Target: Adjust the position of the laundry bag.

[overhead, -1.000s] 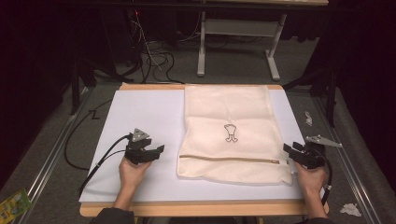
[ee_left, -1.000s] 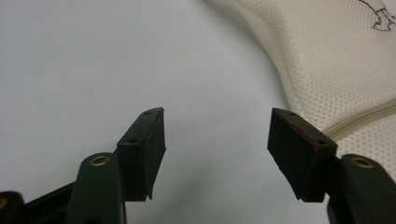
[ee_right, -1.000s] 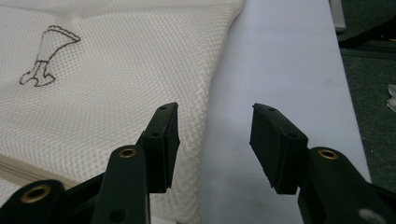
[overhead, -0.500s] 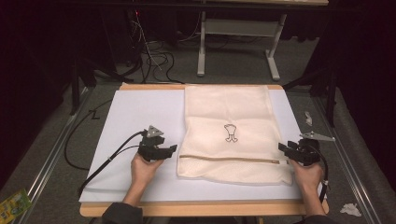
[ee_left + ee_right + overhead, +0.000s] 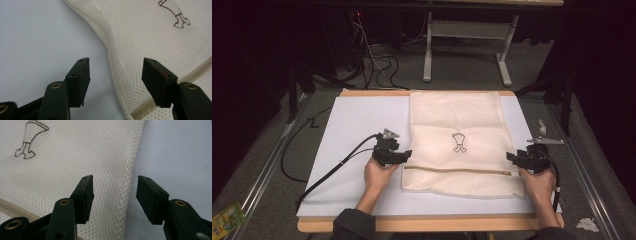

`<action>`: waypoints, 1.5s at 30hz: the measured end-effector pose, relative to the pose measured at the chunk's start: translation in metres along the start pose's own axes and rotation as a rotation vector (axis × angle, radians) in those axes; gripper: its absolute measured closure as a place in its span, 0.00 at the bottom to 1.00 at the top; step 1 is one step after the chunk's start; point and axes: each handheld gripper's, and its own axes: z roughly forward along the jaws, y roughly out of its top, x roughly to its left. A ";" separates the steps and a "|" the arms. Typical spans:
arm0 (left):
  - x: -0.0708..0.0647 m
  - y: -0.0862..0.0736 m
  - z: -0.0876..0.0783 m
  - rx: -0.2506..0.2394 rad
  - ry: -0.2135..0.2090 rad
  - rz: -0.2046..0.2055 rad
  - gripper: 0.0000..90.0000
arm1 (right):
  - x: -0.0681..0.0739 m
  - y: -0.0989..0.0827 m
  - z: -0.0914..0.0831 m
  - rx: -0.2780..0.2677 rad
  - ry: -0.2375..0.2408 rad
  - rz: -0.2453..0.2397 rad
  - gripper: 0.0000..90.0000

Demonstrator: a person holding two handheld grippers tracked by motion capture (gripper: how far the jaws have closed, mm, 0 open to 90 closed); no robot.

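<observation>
On the white counter (image 5: pixel 357 125), a cream mesh bag (image 5: pixel 457 120) is laid flat, reaching from the far edge to near the front. A small brown drawing (image 5: pixel 458 142) is seen in its middle, and a zipper (image 5: pixel 457 170) runs across it near the front. The left gripper (image 5: pixel 404 156) is held just beside the bag's left edge, by the zipper's end. Its jaws are spread wide over that edge, and nothing is gripped. The right gripper (image 5: pixel 513 158) is held at the bag's right edge. Its jaws have just been opening and are wide, with the edge between them but not pinched.
</observation>
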 end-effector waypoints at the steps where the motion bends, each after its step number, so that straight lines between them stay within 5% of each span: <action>1: 0.000 0.001 0.001 -0.001 -0.004 -0.006 0.44 | 0.000 0.001 0.000 0.004 -0.002 0.001 0.53; 22: -0.001 0.012 0.029 0.082 0.003 -0.031 0.58 | -0.001 0.012 0.018 0.116 0.008 0.060 0.59; 31: -0.002 0.013 0.035 0.099 -0.019 -0.022 0.79 | -0.002 0.016 0.020 0.175 0.019 0.033 0.83; 37: 0.000 0.012 0.038 0.110 -0.050 -0.026 0.93 | 0.000 0.016 0.019 0.171 0.033 0.008 0.94; 45: 0.000 0.013 0.033 0.087 -0.048 -0.007 0.96 | -0.002 0.014 0.016 0.134 0.053 0.010 0.96</action>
